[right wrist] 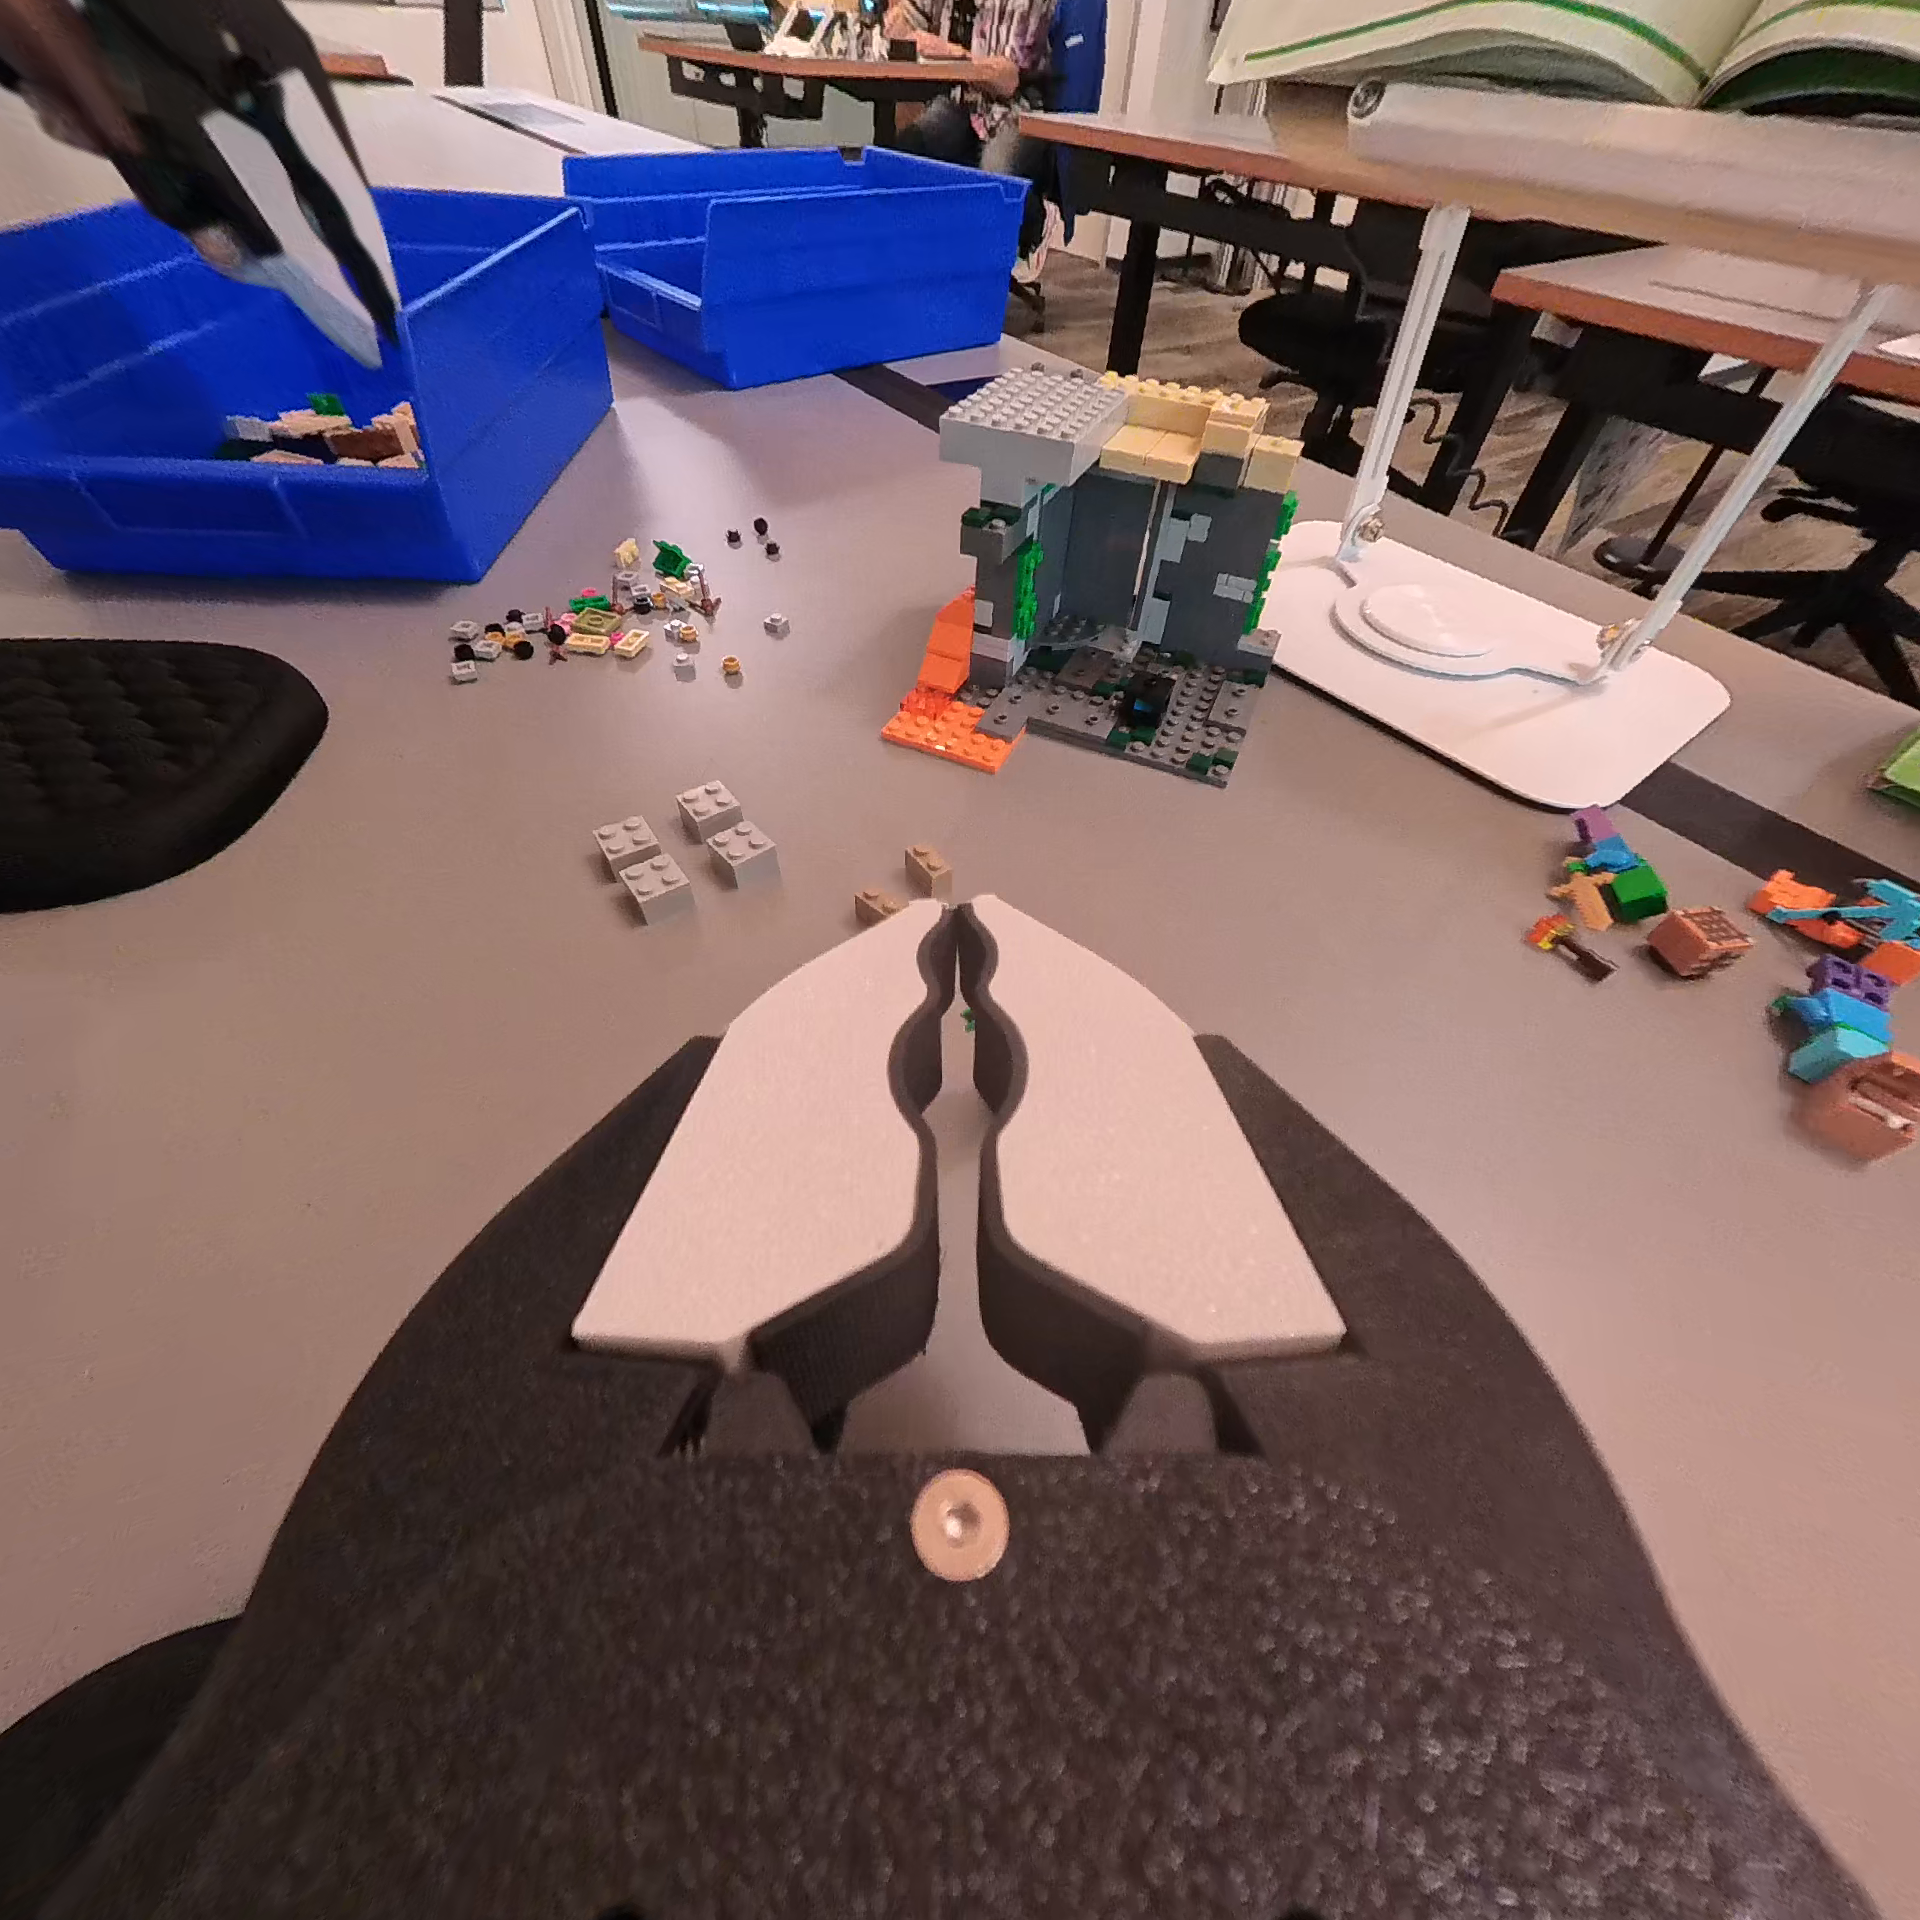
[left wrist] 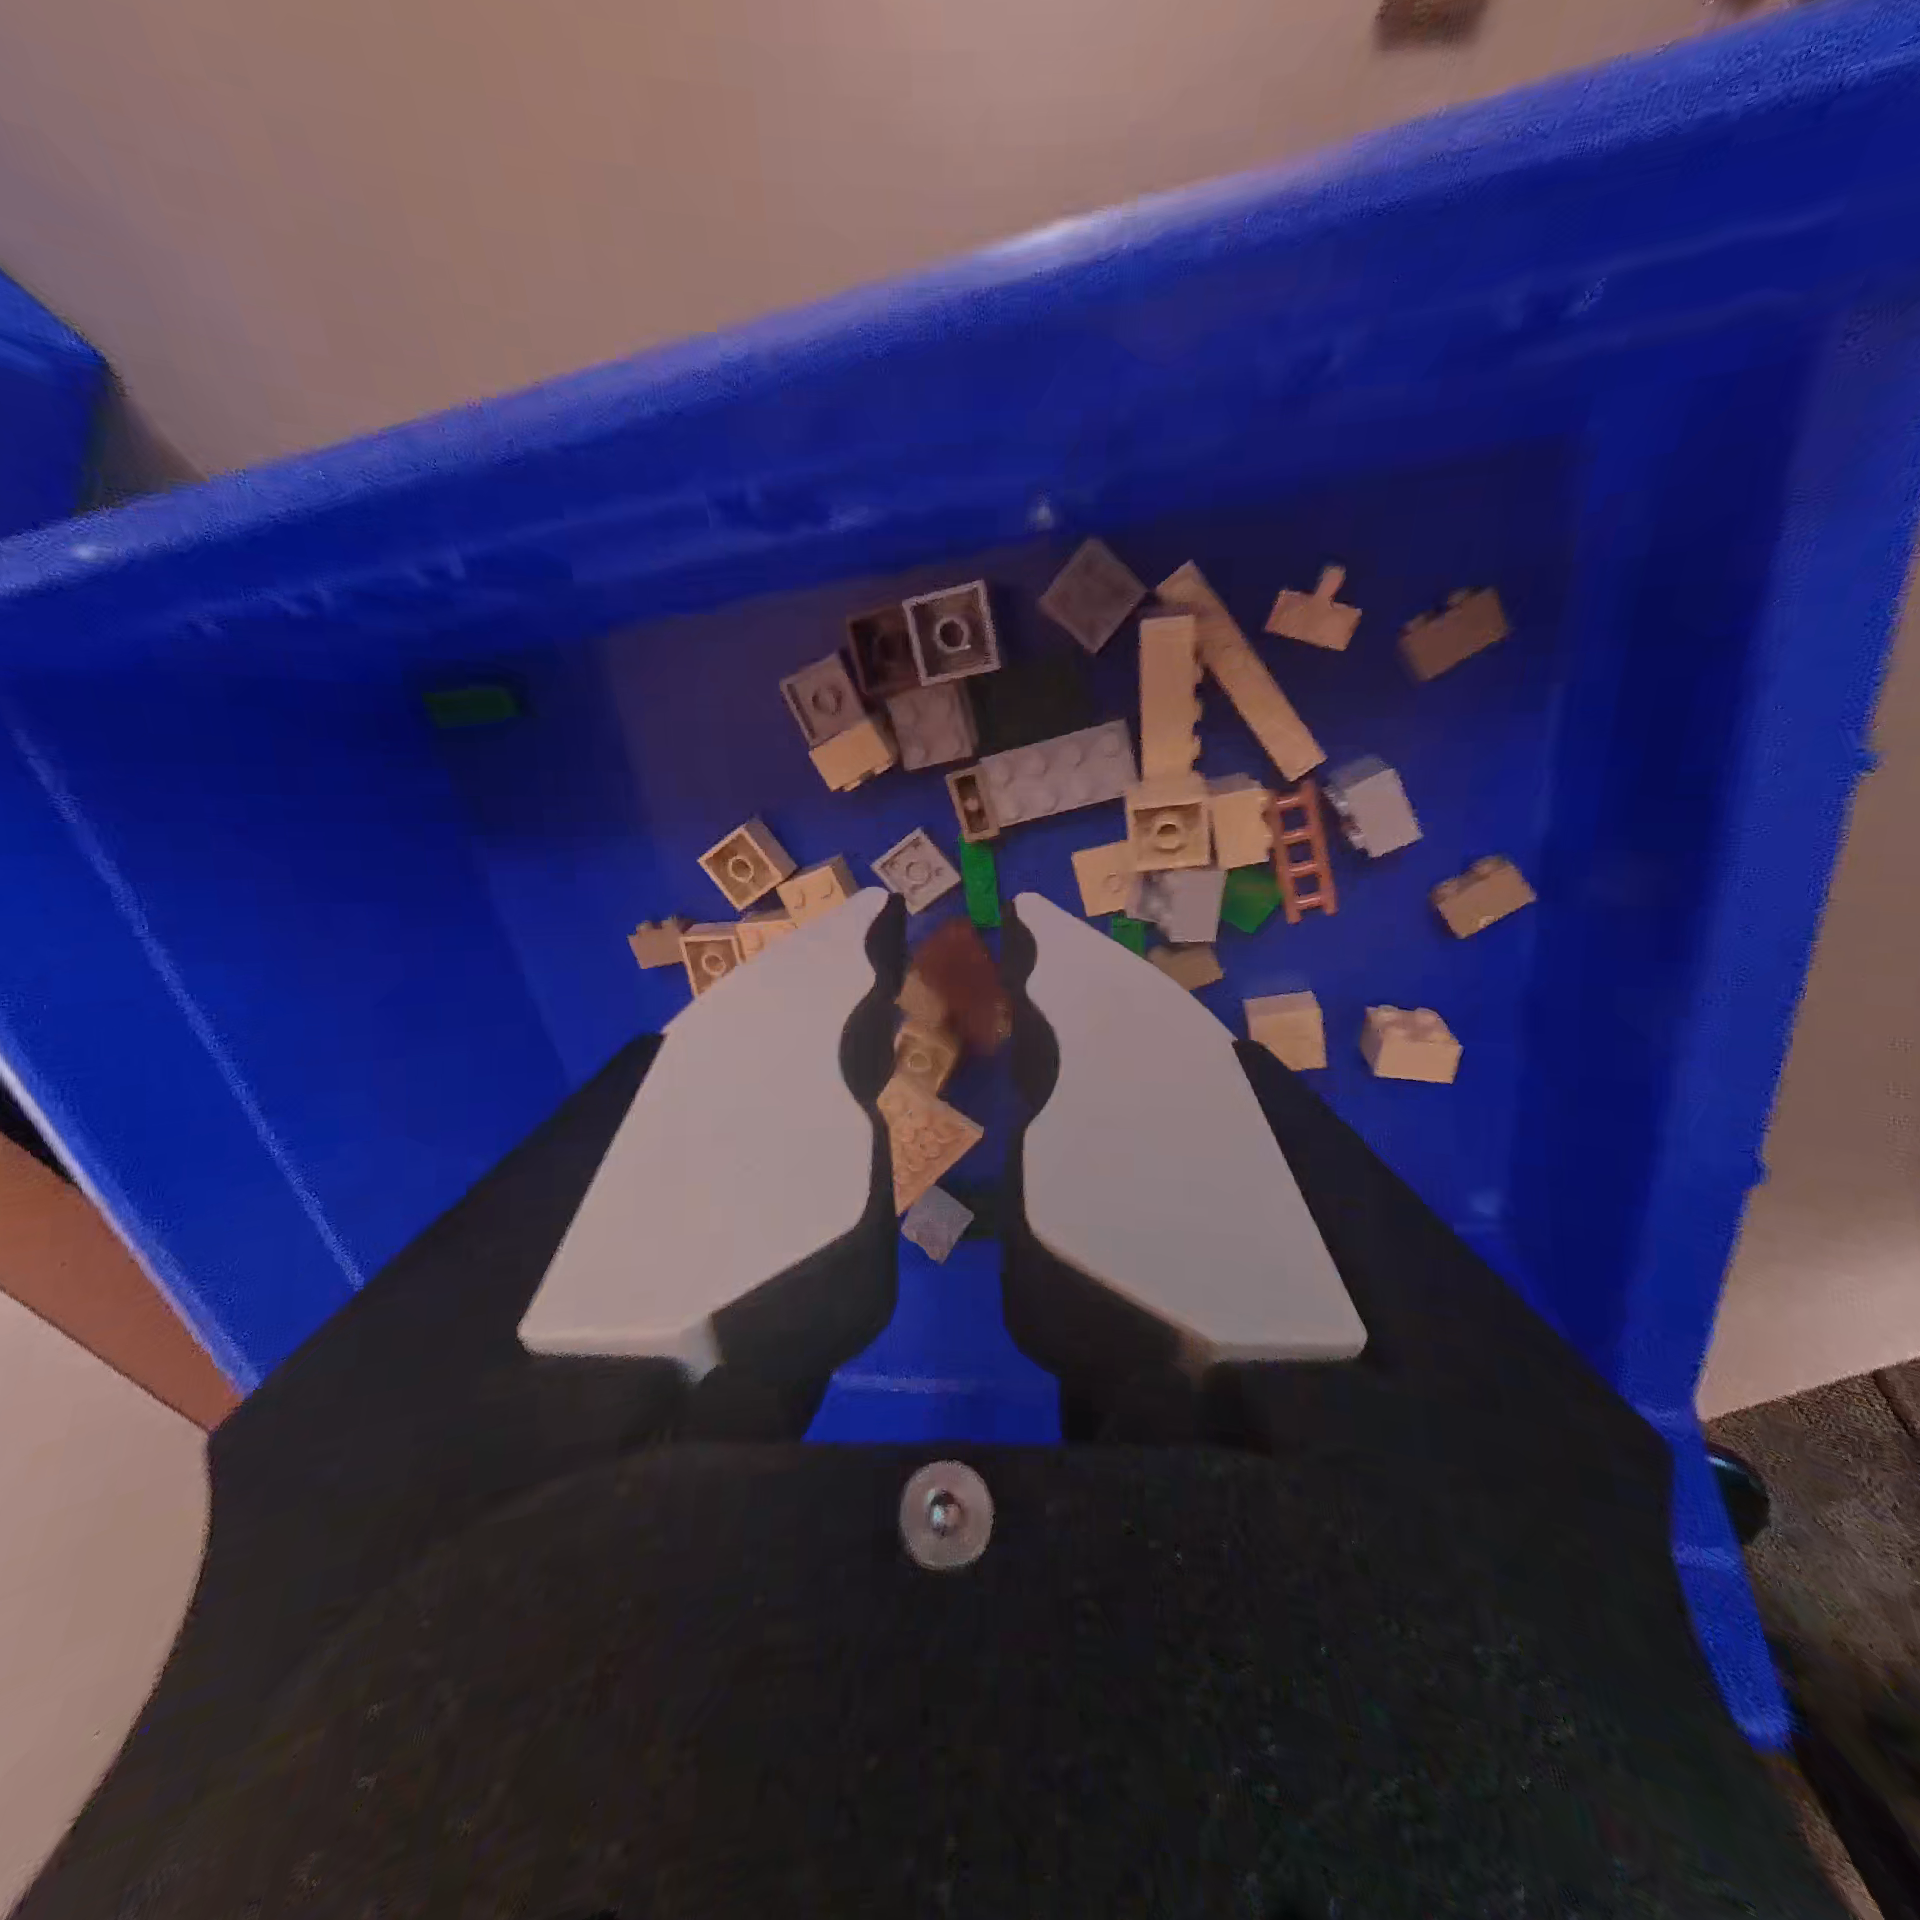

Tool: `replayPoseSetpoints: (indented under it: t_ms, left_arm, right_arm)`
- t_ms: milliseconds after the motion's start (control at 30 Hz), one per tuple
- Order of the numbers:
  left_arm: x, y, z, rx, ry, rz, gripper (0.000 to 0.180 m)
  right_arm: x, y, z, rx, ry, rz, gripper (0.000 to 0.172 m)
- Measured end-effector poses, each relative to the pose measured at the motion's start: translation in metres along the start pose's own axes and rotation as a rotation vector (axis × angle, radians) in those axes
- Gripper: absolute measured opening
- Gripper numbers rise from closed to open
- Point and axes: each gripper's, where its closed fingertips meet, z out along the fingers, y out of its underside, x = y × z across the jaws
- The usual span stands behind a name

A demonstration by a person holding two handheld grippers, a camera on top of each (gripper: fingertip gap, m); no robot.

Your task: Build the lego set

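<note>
Left gripper (left wrist: 951,914) was angled down into the blue bin (left wrist: 1039,416), fingers narrowly apart. A blurry brown piece (left wrist: 961,987) sat between them, long axis running along the fingers; couldn't tell if it was pinched. Tan and grey bricks (left wrist: 1060,769) lay below. Right gripper (right wrist: 953,909) hung low over the desk (right wrist: 312,1091), fingers closed on nothing, two tan bricks (right wrist: 925,868) just ahead.
</note>
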Motion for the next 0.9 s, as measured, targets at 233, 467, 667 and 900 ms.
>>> replayPoseSetpoints:
  t_ms: [233,467,667,900]
  left_arm:
    - [0.002,0.004,0.029,-0.044,0.089,-0.008,0.019]
    - [0.003,0.005,0.047,-0.093,0.115,0.004,0.017]
    - [-0.001,0.006,0.043,-0.071,0.113,-0.032,0.009]
    - [-0.001,-0.039,-0.037,0.265,-0.025,-0.058,0.008]
  right_arm:
    - [0.001,0.005,0.003,-0.02,0.001,0.001,0.0]
    - [0.002,0.007,0.003,-0.028,0.003,0.009,0.0]
    - [0.002,0.007,0.003,-0.028,0.0,0.01,0.0]
    - [-0.001,0.002,0.002,-0.003,-0.012,0.001,0.0]
